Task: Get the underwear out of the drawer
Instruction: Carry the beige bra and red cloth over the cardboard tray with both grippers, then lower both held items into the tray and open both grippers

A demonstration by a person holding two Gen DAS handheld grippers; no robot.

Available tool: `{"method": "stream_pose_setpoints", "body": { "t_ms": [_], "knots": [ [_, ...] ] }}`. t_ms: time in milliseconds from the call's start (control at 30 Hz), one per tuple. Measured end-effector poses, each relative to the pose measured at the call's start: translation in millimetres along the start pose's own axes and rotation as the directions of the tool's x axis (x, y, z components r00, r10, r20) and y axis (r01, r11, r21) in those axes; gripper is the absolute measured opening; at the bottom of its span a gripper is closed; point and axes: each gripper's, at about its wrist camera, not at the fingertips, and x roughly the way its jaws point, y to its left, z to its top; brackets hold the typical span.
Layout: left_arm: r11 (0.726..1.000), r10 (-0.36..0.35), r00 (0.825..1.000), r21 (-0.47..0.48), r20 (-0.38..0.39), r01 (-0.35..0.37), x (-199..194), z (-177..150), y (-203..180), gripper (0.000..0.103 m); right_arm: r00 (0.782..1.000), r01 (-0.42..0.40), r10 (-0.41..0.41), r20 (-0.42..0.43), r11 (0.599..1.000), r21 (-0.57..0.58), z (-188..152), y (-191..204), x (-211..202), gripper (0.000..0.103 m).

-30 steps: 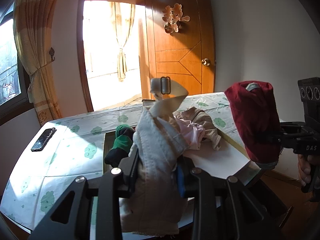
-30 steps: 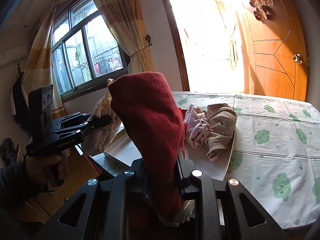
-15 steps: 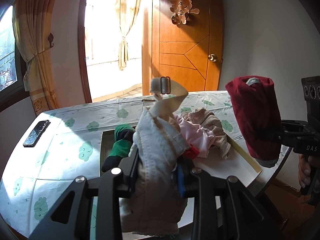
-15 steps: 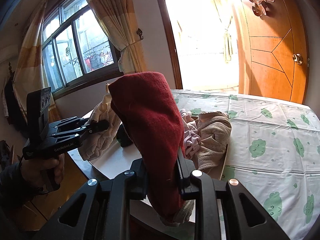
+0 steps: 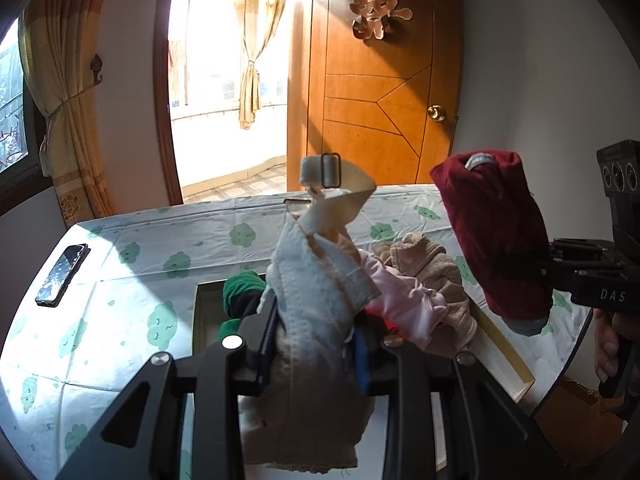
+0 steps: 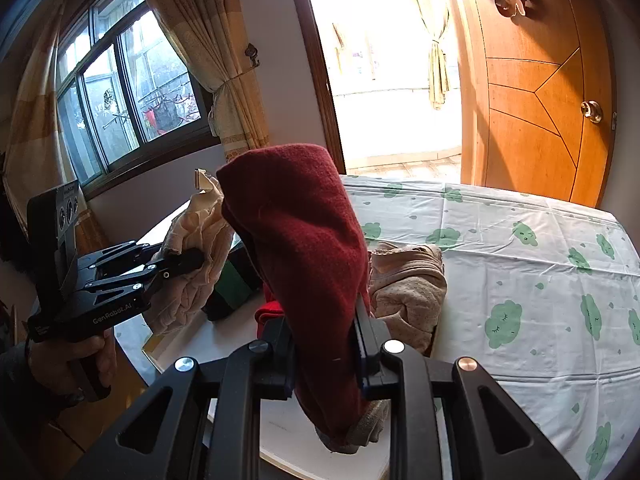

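My left claw (image 5: 316,344) grips a beige bra (image 5: 320,304) and my right claw (image 6: 324,356) a dark red garment (image 6: 296,248), both lifted clear of the drawer (image 5: 504,356) on the bench (image 5: 132,280). More underwear (image 5: 424,280) lies inside.

A white plastic cloth printed with green clouds (image 5: 132,256) covers the tabletop. A black rectangular phone (image 5: 62,275) lies flat near its left edge, well apart from the other things. Behind the tabletop an orange-brown wooden door (image 5: 380,92) stands open, with a round brass knob (image 5: 436,113) and a pale cut-paper ornament (image 5: 378,10) near its top. Yellow checked curtains (image 6: 208,52), tied back, frame a dark-framed window (image 6: 120,100).
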Motion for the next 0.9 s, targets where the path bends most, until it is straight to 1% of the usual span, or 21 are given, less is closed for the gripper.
{"method": "stream_pose_setpoints", "body": {
  "t_ms": [267, 433, 633, 700, 900],
  "knots": [
    [0.999, 0.0, 1.0, -0.052, -0.028, -0.002, 23.2, 12.8, 8.4, 0.03, 0.998, 0.031, -0.031, -0.049, 0.999, 0.005, 17.6, -2.1, 28.5, 0.024],
    [0.994, -0.016, 0.999, -0.109, -0.042, 0.011, 37.6, 19.4, 15.9, 0.03, 0.994, 0.046, -0.043, -0.1, 0.999, 0.028, 26.2, -3.5, 51.9, 0.024],
    [0.993, 0.002, 0.998, -0.115, -0.061, -0.009, 55.7, 20.9, 19.0, 0.03, 0.989, 0.065, -0.058, -0.135, 0.997, 0.045, 33.2, -5.4, 74.2, 0.024],
    [0.994, 0.005, 0.997, -0.113, -0.072, -0.013, 61.9, 19.8, 18.8, 0.03, 0.987, 0.081, -0.075, -0.144, 0.996, 0.036, 33.5, -4.2, 81.6, 0.024],
    [0.997, 0.024, 0.995, -0.072, -0.097, -0.031, 76.6, 14.9, 11.2, 0.03, 0.981, 0.106, -0.101, -0.166, 0.994, 0.023, 34.1, -4.9, 99.1, 0.025]
  ]
}}
